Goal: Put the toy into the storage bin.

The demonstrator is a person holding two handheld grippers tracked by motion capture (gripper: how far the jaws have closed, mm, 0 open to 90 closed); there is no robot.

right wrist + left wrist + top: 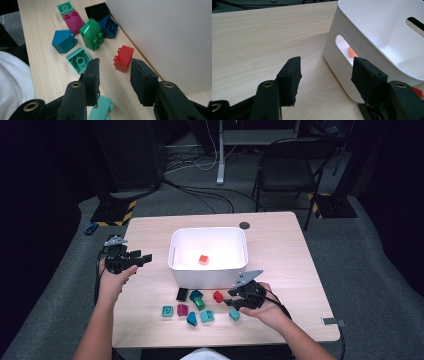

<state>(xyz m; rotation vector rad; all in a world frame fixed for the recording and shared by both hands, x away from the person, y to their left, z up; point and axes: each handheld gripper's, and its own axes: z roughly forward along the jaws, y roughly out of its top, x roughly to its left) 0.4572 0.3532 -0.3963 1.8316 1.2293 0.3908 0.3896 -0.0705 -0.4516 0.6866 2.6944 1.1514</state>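
A white bin [172, 252] stands mid-table with one orange-red brick [203, 259] inside. Several loose bricks lie in front of it, among them a red brick [218, 296], a green brick [200, 303] and a black brick [182, 294]. My right gripper [231, 299] is low over the table just right of them. In the right gripper view it [113, 65] is open and empty, with the red brick [123, 58] just beyond its tips. My left gripper [142, 258] hovers left of the bin. In the left gripper view it [327, 67] is open with nothing between its jaws.
The bin wall [170, 37] rises close on the right of the red brick. A mint brick [100, 111] lies under my right gripper; a blue brick [108, 27], a magenta brick [73, 21] and a teal brick [63, 40] lie farther off. Through the bin's handle slot the orange brick [352, 53] shows.
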